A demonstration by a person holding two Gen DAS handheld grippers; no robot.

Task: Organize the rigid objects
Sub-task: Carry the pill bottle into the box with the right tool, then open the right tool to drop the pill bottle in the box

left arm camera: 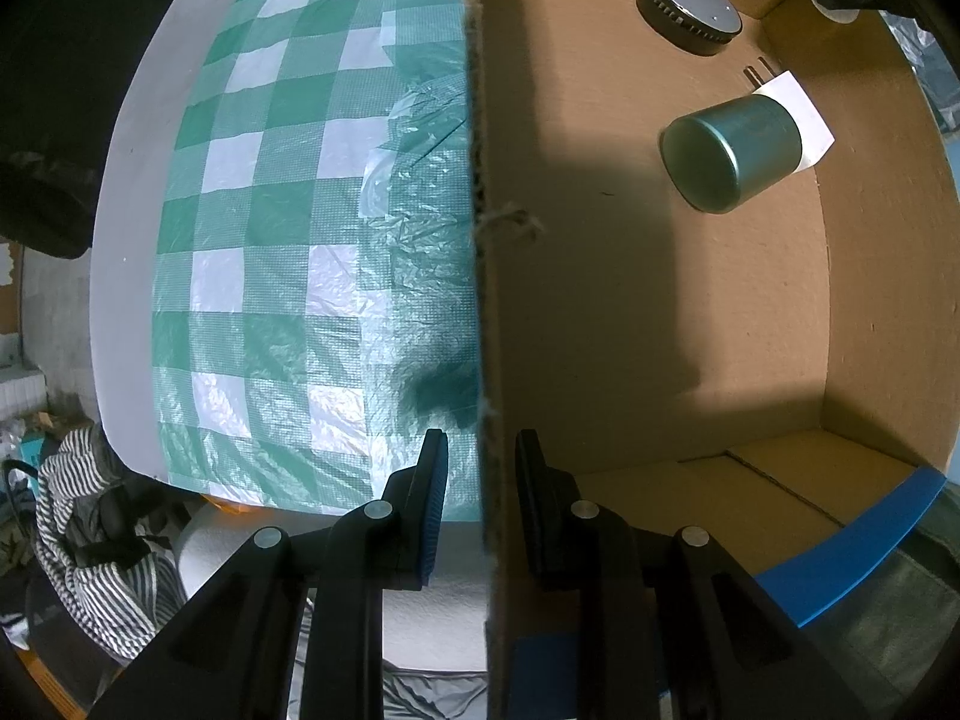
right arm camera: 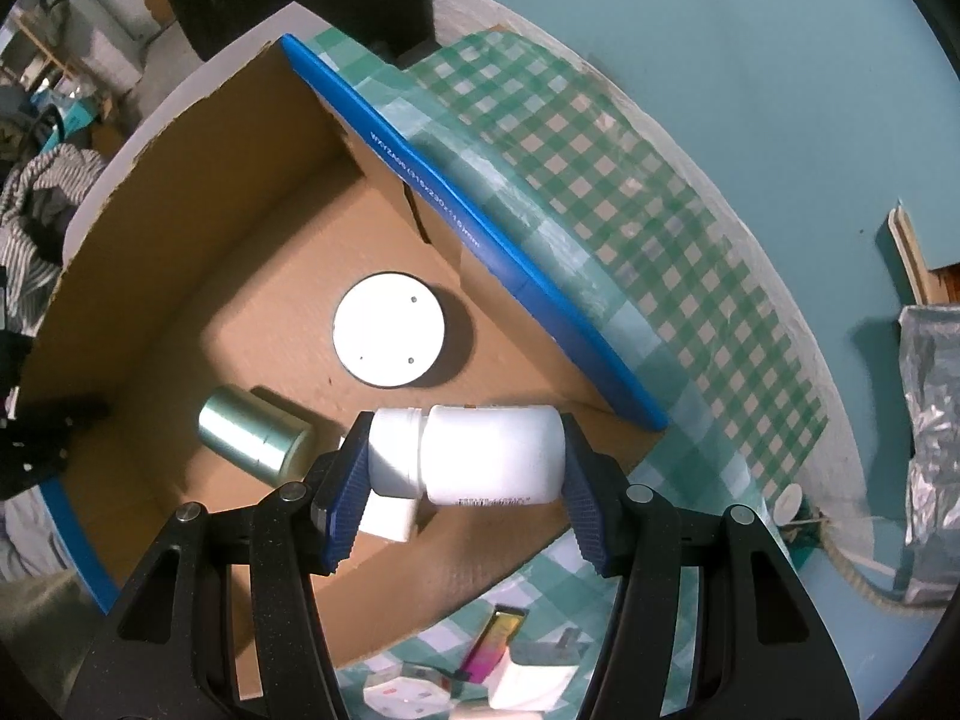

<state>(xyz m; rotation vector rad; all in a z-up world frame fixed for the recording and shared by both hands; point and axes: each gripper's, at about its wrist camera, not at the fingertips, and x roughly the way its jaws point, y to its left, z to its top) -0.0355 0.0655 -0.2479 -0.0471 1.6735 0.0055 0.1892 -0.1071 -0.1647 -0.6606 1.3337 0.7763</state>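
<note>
The right gripper (right arm camera: 462,468) is pinching the white bottle (right arm camera: 480,456) sideways over the cardboard box (right arm camera: 150,252), left gripper (left arm camera: 480,498) clamped on its wall, so I'd lower gently and drop it clear of the tin (right arm camera: 258,438) at 9 o'clock.

Lived-in home room: round table (left arm camera: 120,252) under green-checked plastic cloth (left arm camera: 270,240), striped clothing (left arm camera: 90,540) heaped at 7 o'clock, teal floor (right arm camera: 750,60), cluttered shelves (right arm camera: 54,42) at 10 o'clock.
</note>
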